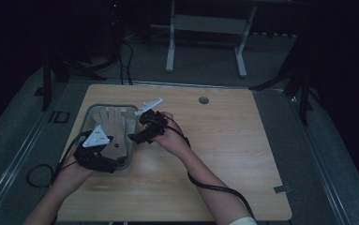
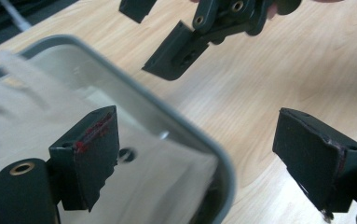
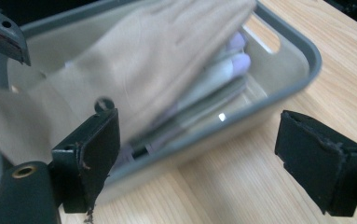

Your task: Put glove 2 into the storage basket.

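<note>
wooden table (image 1: 224, 140), grey bin (image 1: 89, 112) near its left edge, both tools (image 1: 129, 145) wide open, empty, over the glove (image 1: 113, 126).

room dim | grey carpet floor (image 1: 205, 65) | white-legged desk frame (image 1: 205, 28) behind wooden table (image 1: 233, 140) | cables (image 1: 125, 61) on floor

You worked at a light wooden table (image 1: 224, 154) with a small round hole (image 1: 204, 100) near its far edge. Beyond that edge stood a white frame (image 1: 205, 37) on grey carpet (image 1: 205, 70), and black cables (image 1: 126, 61) trailed off the far left corner.
</note>
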`<state>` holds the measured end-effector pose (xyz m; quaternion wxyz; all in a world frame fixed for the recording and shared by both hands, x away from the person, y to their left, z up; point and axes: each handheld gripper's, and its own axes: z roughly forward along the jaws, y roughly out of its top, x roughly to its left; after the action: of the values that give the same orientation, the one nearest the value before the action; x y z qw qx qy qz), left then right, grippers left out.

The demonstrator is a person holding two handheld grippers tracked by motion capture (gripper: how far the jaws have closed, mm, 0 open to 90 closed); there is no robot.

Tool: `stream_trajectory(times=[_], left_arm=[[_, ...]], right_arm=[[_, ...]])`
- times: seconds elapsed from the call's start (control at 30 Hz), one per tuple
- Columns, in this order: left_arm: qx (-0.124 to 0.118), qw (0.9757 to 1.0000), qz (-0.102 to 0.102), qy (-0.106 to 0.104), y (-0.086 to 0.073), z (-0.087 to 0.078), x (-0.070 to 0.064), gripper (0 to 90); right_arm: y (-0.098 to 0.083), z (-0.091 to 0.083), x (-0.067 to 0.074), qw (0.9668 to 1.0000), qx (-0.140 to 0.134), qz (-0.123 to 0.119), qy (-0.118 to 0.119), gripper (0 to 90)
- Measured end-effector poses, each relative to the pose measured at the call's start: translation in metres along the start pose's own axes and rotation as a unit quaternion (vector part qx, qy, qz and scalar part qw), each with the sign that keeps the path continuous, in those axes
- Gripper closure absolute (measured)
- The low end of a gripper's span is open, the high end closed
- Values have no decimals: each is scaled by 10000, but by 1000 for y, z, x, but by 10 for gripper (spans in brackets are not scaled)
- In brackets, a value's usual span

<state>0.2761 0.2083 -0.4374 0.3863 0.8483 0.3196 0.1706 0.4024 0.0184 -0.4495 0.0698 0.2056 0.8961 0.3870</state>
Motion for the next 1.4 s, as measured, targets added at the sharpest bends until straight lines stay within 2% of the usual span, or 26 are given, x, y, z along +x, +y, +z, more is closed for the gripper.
stream_trajectory(times=[0.23,0.3,0.47,0.53,0.67,0.97,1.4], left_arm=[[-67,9997,23,-236,5,21,-17,148],[-84,9994,20,-320,6,26,-22,148],[-118,9985,185,-493,9,35,-32,148],[-127,9979,171,-619,9,39,-35,148],[-72,9963,291,-801,8,46,-42,148],[16,9938,387,-1040,6,67,-58,148],[163,9875,520,-1480,0,102,-79,147]], right_arm=[[-21,-9,-6,10000,55,21,-34,141],[-33,-14,-8,9999,98,31,-33,141],[-50,-23,-13,9999,94,107,-70,141],[-57,-27,-14,9999,96,108,-84,142],[-74,-35,-18,9997,140,137,-129,142],[-105,-46,-27,9990,158,312,-262,142],[-139,-56,-30,9984,140,452,-294,142]])
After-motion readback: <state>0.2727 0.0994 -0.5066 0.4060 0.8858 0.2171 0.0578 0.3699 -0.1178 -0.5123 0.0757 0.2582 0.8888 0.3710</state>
